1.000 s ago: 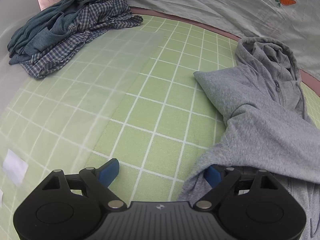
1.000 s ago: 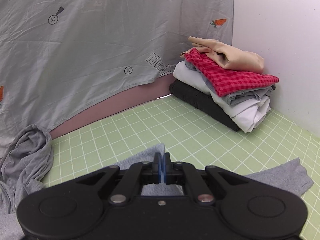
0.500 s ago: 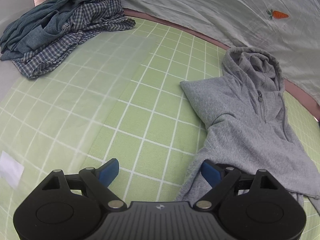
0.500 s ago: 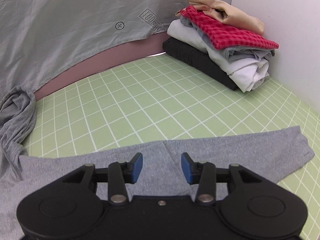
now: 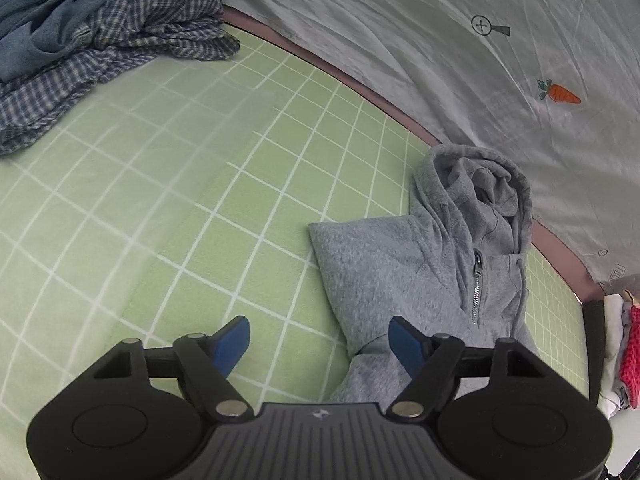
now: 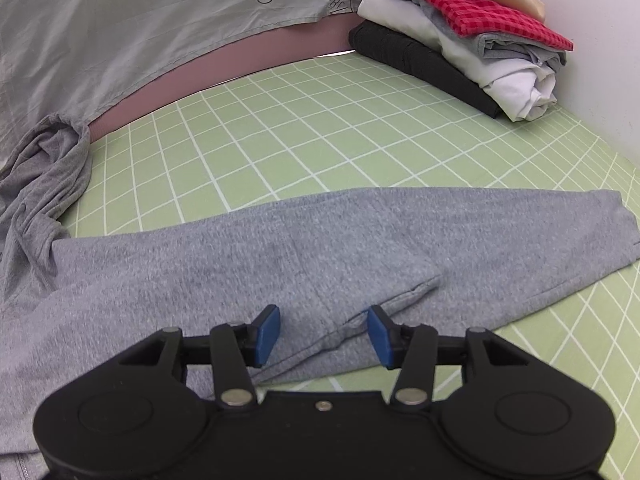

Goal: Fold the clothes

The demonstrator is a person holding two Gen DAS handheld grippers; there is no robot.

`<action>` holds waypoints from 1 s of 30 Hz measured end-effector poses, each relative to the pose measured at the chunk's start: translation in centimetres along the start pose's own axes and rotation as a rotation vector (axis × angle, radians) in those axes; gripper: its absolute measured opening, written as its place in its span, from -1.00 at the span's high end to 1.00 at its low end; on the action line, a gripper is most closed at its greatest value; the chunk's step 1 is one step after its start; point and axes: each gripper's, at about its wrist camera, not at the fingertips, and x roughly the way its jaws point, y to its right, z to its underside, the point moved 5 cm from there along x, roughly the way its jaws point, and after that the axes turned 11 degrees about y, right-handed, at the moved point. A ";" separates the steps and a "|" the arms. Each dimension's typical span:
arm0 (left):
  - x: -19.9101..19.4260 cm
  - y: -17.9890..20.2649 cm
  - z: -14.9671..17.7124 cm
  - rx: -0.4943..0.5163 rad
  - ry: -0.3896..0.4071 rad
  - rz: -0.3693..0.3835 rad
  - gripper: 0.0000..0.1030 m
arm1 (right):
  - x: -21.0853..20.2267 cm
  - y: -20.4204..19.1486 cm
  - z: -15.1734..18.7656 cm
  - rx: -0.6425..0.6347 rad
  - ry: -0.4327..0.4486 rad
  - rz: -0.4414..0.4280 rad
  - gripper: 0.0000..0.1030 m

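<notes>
A grey zip hoodie [image 5: 400, 264] lies on the green grid mat [image 5: 160, 200], its hood [image 5: 480, 184] against the back edge. My left gripper [image 5: 318, 340] hovers at the hoodie's left edge. Its jaws are closing but still wide, and only the fabric's edge lies by the right pad [image 5: 404, 344]. In the right wrist view the hoodie [image 6: 280, 256] has one sleeve [image 6: 520, 232] laid flat to the right. My right gripper [image 6: 322, 334] stands low over a fold of that sleeve. Its jaws are opening, with fabric below and between the pads, which do not press on it.
A loose pile of blue and checked clothes [image 5: 100, 40] sits at the mat's far left. A folded stack [image 6: 460, 40] with a red checked piece on top stands at the far right by the white wall [image 6: 600, 20]. A grey printed sheet [image 5: 440, 40] hangs behind.
My right gripper was shut above the mat; it has opened and sunk, and the sleeve now lies flat. My left gripper has swung toward the hoodie and its jaws have narrowed.
</notes>
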 end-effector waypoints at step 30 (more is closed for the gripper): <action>4.2 1.0 -3.8 0.101 0.048 -0.034 0.55 | 1.1 1.1 0.1 -0.015 0.016 0.018 -0.51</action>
